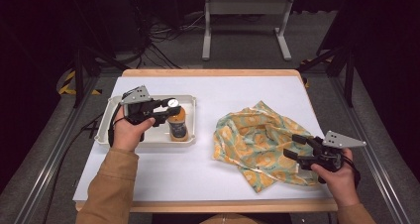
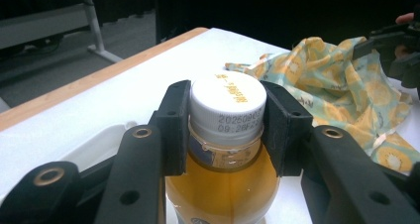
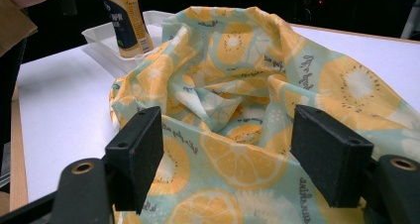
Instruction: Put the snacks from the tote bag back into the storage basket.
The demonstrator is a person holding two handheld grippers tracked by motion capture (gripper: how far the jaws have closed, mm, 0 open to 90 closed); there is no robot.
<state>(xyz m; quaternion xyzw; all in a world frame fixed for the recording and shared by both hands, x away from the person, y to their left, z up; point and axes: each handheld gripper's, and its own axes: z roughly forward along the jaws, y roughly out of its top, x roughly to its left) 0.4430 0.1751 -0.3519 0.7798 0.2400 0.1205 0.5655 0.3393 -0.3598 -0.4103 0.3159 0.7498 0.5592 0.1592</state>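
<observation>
A bottle of orange drink [image 1: 178, 122] with a white cap [image 2: 227, 105] stands upright in a white tray [image 1: 111, 122] at the left of the table. My left gripper [image 1: 168, 110] is shut on the bottle, its black pads [image 2: 176, 127] pressed to both sides of the cap and neck. A crumpled fruit-print cloth bag [image 1: 252, 135], teal with orange slices, lies on the right half of the table. My right gripper [image 1: 296, 147] hovers open over the bag's near right edge, with the fabric [image 3: 233, 135] showing between its pads [image 3: 136, 157]. The bottle [image 3: 124, 18] also stands behind the cloth in the right gripper view.
The table has a white top [image 1: 198, 169] with a wooden edge [image 1: 208, 205]. A grey metal frame [image 1: 245, 8] and cables lie on the floor beyond the far edge. Aluminium rails run along both sides.
</observation>
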